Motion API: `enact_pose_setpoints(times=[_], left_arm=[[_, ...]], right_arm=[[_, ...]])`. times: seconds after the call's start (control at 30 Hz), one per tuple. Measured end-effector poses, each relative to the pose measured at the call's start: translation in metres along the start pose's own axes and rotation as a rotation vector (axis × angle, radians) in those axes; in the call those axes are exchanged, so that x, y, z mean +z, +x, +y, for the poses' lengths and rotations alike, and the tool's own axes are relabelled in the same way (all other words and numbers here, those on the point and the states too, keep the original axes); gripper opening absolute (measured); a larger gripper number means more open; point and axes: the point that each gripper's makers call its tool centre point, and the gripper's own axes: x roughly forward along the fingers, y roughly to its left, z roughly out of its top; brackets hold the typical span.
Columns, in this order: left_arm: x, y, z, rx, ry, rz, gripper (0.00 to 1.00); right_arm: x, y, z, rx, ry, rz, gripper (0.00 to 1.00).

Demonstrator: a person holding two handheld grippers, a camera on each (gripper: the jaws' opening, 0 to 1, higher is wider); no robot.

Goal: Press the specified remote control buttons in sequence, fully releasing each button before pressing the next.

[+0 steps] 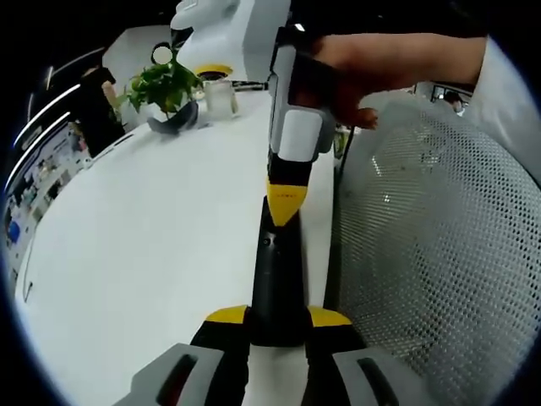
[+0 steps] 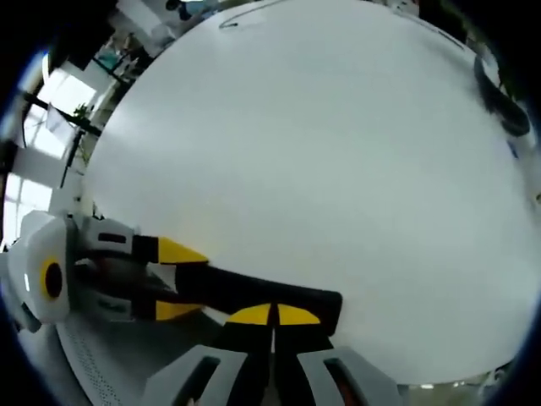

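A slim black remote control (image 1: 275,271) lies lengthwise over the white table (image 1: 152,237), near its edge. My left gripper (image 1: 277,317) is shut on the remote's near end, a yellow-tipped jaw on each side. My right gripper (image 1: 286,203), held by a hand (image 1: 380,68), comes down from above with its yellow tips together on the remote's upper face. In the right gripper view, my right gripper (image 2: 272,315) is shut, with its tips against the remote (image 2: 245,289). The left gripper (image 2: 173,279) clamps the remote's end from the left.
A potted plant (image 1: 165,85), a clear cup (image 1: 218,97) and a dark curved object (image 1: 173,123) stand at the table's far end. A white mesh chair back (image 1: 439,237) is close on the right. The dark object (image 2: 499,101) also lies far right.
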Motion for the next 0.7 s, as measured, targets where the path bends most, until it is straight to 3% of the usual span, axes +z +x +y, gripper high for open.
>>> enact_pose_setpoints(times=[0.13,0.27,0.53,0.7], left_arm=[[0.0,0.0,-0.001,0.003,-0.005,-0.004,0.23],[0.001,0.0,-0.001,-0.002,0.01,-0.008,0.24],[0.001,0.0,-0.001,-0.004,0.01,-0.008,0.24],[0.001,0.001,-0.001,-0.004,0.008,-0.008,0.24]], right_arm=[[0.001,-0.001,0.003,-0.015,-0.029,-0.006,0.0],[0.005,-0.002,0.012,0.038,-0.007,0.024,0.0],[0.013,0.002,0.01,0.026,-0.018,0.118,0.0],[0.015,0.005,0.016,0.043,-0.02,0.141,0.0]])
